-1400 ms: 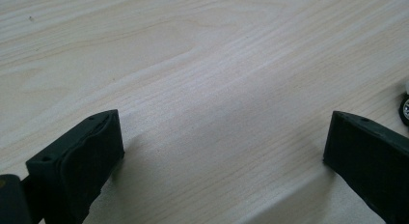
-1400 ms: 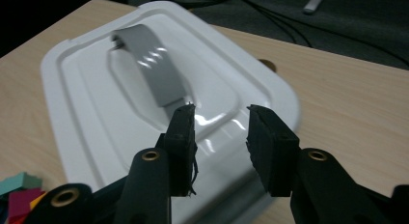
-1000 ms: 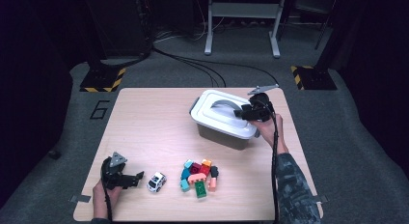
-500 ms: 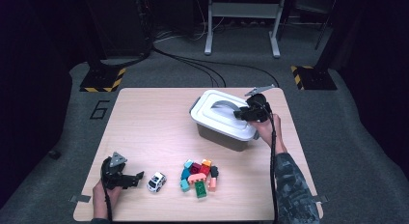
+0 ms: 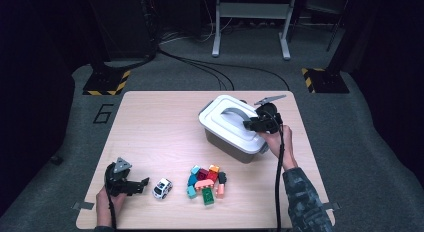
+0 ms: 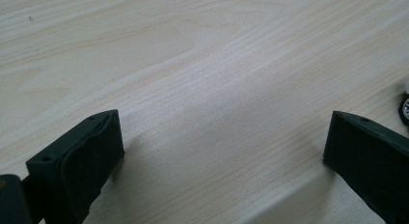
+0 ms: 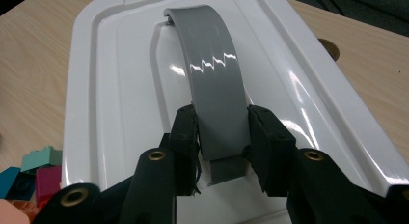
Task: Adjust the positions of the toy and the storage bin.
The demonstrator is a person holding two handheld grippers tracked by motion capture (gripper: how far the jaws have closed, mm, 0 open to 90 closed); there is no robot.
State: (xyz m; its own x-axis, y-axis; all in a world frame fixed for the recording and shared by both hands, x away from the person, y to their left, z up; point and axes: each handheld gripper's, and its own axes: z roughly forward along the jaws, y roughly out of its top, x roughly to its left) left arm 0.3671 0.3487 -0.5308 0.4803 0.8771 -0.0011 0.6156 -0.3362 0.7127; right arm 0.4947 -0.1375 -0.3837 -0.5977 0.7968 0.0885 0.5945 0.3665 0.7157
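Note:
A white lid with an arched grey handle covers a grey box at the table's right. My right gripper reaches in from the box's right side. In the right gripper view its jaws have just been closing, and the gripper is now shut on the near end of the handle, pads pressing both edges above the lid. My left gripper rests near the front left edge, open with bare wood between its jaws. It points at a small white toy car.
A pile of several coloured bricks lies in front of the box, with a few bricks at the lid's edge in the right gripper view. The toy car's wheel shows past the left gripper's right jaw. The wooden table is bare at left and middle.
My right gripper has edged a little along the lid and its jaws have closed on the grey handle. The left gripper, the car and the bricks have not moved.

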